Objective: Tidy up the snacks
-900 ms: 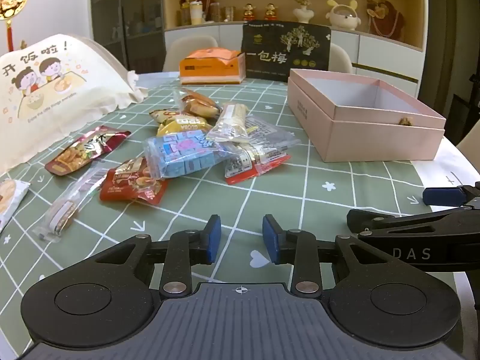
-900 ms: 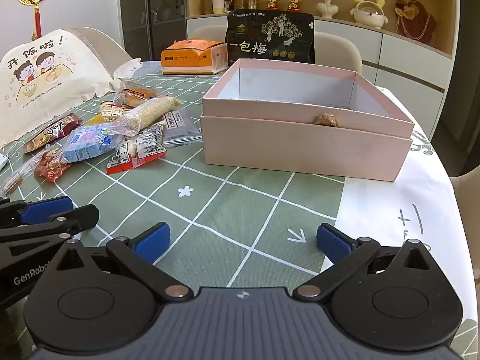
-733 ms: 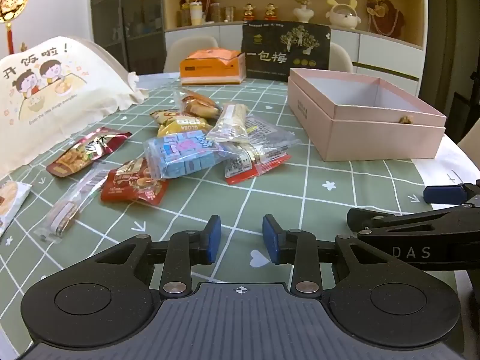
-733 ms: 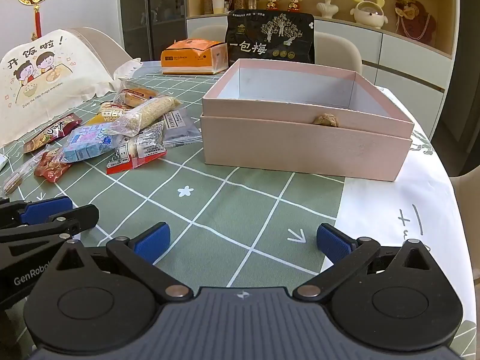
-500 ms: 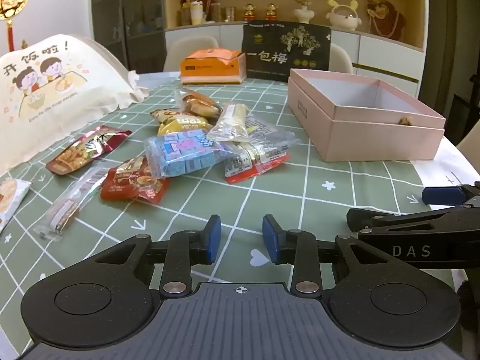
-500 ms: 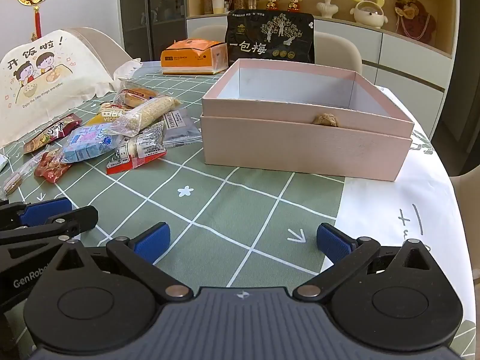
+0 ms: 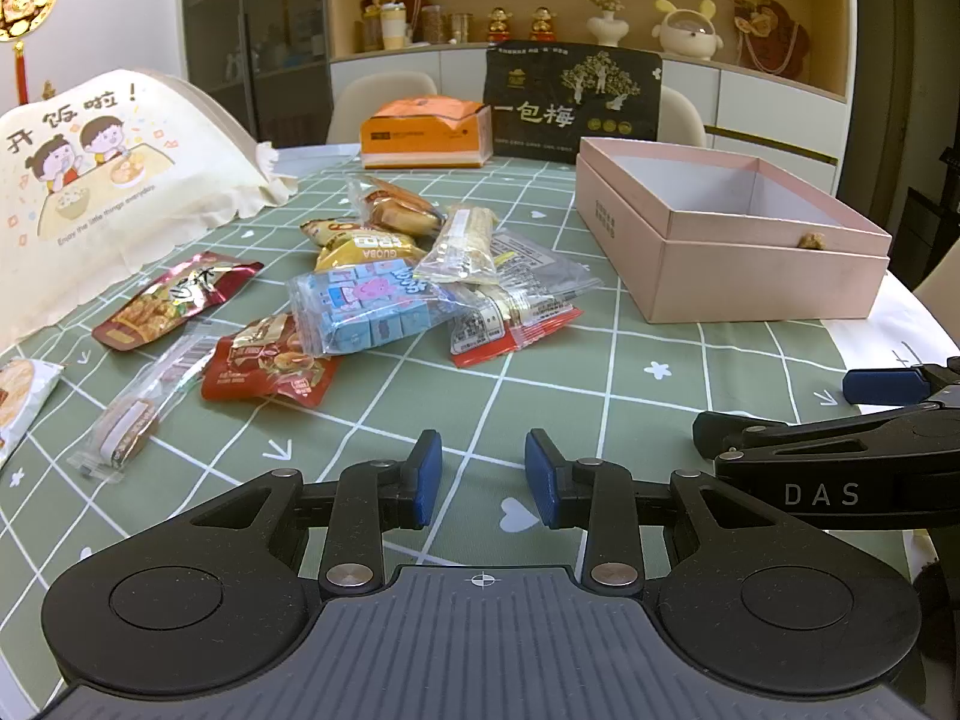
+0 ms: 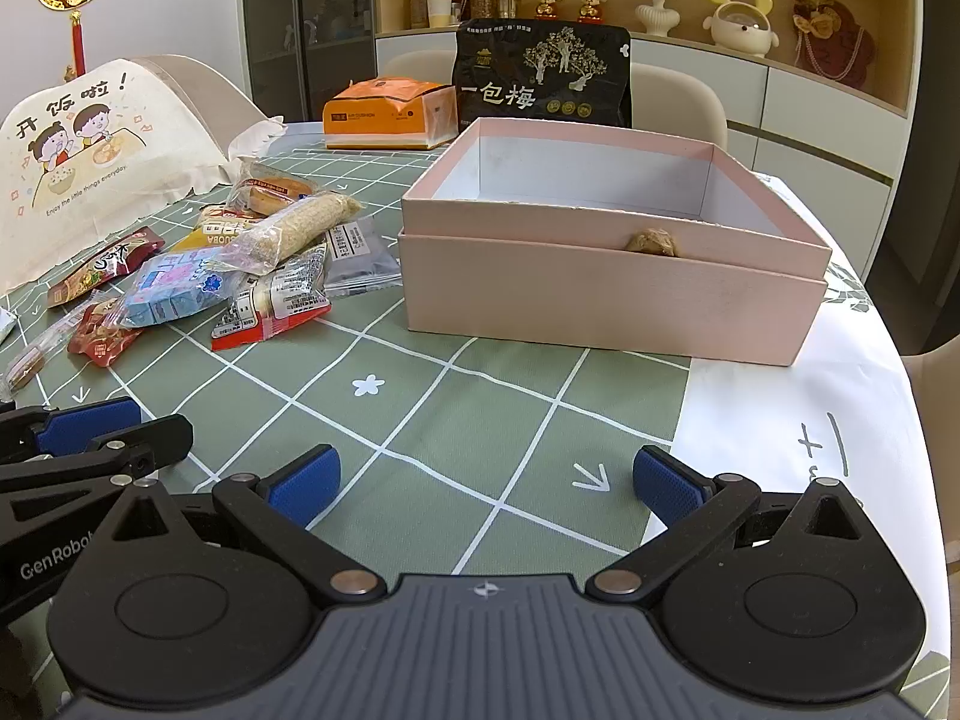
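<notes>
Your snacks [image 7: 384, 300] lie in a heap in the middle of the table [image 7: 630, 396], toward its left edge. The pink box [image 8: 612, 294] sits open near the right edge. Your left gripper [image 7: 483, 477] has a small gap, holding nothing. Your right gripper [image 8: 486, 480] is spread wide, empty.

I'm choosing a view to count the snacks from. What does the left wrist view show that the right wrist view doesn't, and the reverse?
Left wrist only: the whole clear-wrapped bar, and a white packet at the left edge. Right wrist only: the white cloth beyond the pink box. Both: the snack pile, with the blue packet, the box, and both claws, left narrowly apart, right wide; both hold nothing.
</notes>
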`<state>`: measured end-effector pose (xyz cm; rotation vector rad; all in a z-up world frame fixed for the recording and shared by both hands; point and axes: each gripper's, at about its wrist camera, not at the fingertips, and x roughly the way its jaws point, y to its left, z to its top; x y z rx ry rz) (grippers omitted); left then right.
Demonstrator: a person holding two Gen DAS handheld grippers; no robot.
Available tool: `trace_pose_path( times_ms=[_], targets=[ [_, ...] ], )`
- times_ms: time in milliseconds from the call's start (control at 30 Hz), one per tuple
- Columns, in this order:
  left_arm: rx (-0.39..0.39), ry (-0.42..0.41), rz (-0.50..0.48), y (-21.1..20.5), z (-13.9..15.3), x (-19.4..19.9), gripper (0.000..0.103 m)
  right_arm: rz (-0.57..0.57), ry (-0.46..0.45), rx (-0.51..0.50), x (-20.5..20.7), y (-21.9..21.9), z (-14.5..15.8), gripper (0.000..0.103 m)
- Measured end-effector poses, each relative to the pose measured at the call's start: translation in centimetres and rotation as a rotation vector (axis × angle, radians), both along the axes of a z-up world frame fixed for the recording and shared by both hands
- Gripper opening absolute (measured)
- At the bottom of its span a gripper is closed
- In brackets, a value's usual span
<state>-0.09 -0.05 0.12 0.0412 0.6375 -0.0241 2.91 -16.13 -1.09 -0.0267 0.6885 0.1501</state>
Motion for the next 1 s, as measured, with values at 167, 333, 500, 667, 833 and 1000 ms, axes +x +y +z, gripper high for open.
trace_pose_path(
  times_ms=[167, 333, 500, 667, 833, 1000],
  targets=[
    [0.000, 0.000, 0.000, -0.03, 0.01, -0.01, 0.037, 0.000, 0.000, 0.000, -0.03, -0.02, 0.01, 0.103],
    [0.000, 0.000, 0.000, -0.04, -0.01, 0.00, 0.037, 0.000, 0.000, 0.000, -0.04, -0.02, 0.01, 0.103],
    [0.001, 0.000, 0.000, -0.06, 0.00, -0.01, 0.037, 0.000, 0.000, 0.000, 0.00, -0.02, 0.01, 0.103],
    [-0.002, 0.000, 0.000, -0.02, 0.01, -0.01, 0.037, 0.000, -0.001, 0.000, -0.05, -0.02, 0.01, 0.103],
    [-0.012, 0.001, 0.001, 0.29, -0.09, -0.01, 0.037, 0.000, -0.001, -0.001, 0.01, -0.01, 0.00, 0.103],
    [-0.012, 0.000, 0.001, 0.31, -0.09, -0.02, 0.037, 0.000, -0.001, -0.001, -0.04, -0.01, -0.02, 0.103]
  ],
)
